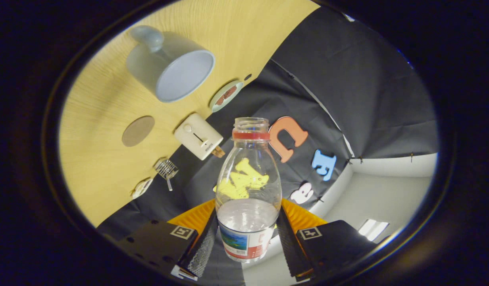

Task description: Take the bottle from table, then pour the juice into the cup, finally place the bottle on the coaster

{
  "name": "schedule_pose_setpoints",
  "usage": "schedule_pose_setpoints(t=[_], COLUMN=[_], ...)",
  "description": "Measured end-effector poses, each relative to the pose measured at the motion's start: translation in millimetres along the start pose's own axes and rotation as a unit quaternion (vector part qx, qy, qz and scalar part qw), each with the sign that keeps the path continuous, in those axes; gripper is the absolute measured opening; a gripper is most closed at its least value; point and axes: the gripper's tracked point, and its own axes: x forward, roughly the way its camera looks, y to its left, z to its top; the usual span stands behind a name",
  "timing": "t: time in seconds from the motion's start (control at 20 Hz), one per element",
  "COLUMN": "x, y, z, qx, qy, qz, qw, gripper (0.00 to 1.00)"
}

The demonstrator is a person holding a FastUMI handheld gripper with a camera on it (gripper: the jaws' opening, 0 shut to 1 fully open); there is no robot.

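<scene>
Gripper view, jaws clamp bottle (248, 190), neck pointing fwd, beyond fingertips

The bottle (248, 186) is clear, glossy plastic with a glossy printed label round its base. It is clamped between the fingers of the hand-held gripper (247, 242), whose pads (203, 248) look finely ribbed and rough. The counter (105, 119) has a matt, pale wood grain. The cup (171, 65) looks like smooth, softly shiny ceramic. The coaster (138, 130) is flat and matt, possibly cork or felt. The toaster (198, 136) is smooth, satin plastic. A small rack (166, 169) is thin, shiny metal wire. The wall is matt, creased cloth.
</scene>
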Motion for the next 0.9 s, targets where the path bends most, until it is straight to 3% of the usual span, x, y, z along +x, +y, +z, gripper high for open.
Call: schedule_pose_setpoints(t=[0.3, 0.5, 0.75, 0.9], x=[-6, -15, -27, -44], y=[21, 22, 39, 56], z=[-10, -6, 11, 36], qx=[0.117, 0.19, 0.305, 0.385], qy=[0.023, 0.027, 0.03, 0.016], qz=[0.034, 0.03, 0.088, 0.157], qw=[0.992, 0.981, 0.948, 0.909], gripper=[0.81, 0.81, 0.81, 0.81])
